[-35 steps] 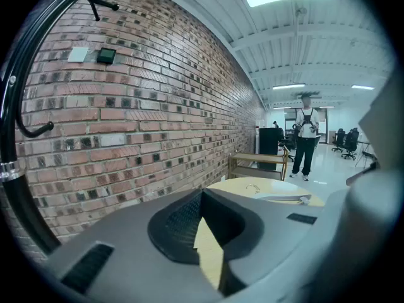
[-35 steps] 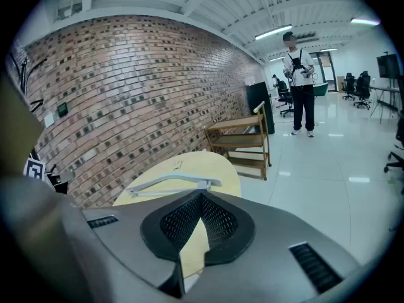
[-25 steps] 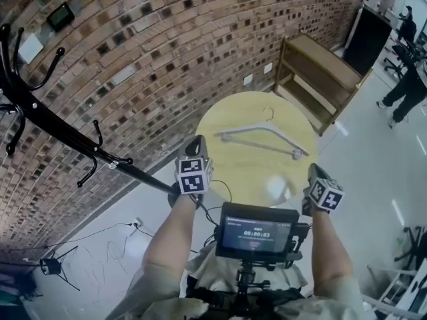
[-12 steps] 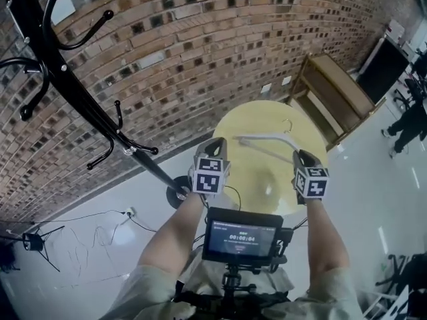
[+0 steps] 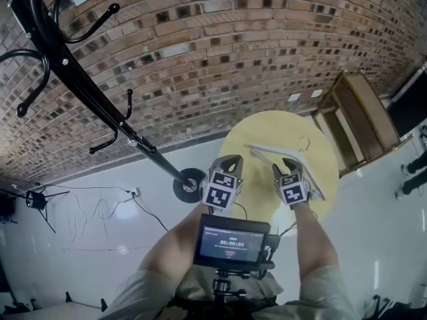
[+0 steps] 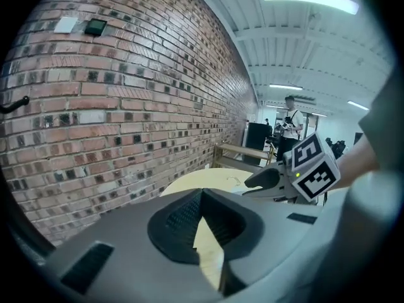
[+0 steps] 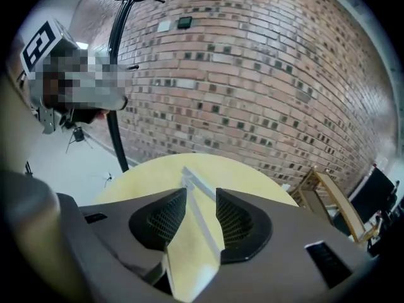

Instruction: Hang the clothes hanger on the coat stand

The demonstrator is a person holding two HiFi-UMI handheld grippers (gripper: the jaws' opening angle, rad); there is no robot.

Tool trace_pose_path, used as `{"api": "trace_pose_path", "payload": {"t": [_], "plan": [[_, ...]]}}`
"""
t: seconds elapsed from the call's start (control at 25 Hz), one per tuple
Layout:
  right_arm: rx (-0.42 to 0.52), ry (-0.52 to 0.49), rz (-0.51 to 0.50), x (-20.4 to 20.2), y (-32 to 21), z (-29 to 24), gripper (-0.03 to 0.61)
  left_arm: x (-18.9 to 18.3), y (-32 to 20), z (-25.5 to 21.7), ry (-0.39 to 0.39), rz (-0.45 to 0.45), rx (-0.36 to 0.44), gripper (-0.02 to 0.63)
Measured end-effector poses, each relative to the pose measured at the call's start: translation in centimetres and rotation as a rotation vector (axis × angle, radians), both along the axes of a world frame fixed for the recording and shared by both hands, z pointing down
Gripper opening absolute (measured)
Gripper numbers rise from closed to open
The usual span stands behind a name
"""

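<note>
A brick wall (image 5: pixel 233 59) fills the far side. At the left a black coat stand (image 5: pixel 87 89) leans through the head view. Right of its base stands a round yellow table (image 5: pixel 267 135), and the white clothes hanger (image 5: pixel 270 153) lies flat on it. The right gripper (image 5: pixel 288 167) is over the hanger. Its jaws have just been opening and are about half apart, with the hanger's bar between them, not pressed. The left gripper (image 5: pixel 230 164), just left of it, has its jaws together and holds nothing.
</note>
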State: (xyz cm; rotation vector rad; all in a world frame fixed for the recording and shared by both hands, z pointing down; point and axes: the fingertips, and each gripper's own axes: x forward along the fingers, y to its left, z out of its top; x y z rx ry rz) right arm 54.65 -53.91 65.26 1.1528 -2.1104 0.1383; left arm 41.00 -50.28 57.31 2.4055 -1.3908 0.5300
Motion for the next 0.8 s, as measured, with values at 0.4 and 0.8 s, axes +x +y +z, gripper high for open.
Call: {"api": "trace_pose_path", "payload": {"t": [0.4, 0.8], "plan": [[-0.089, 0.088, -0.214, -0.1, -3.7, 6.5, 0.130, 3.5, -1.7, 4.5, -0.009, -0.112, -0.071, 0.011], [-0.185, 0.176, -0.246, 0.5, -4.6, 11.9, 0.130, 2.5, -2.1, 5.8, -0.015, -0.146, -0.067, 0.011]]}}
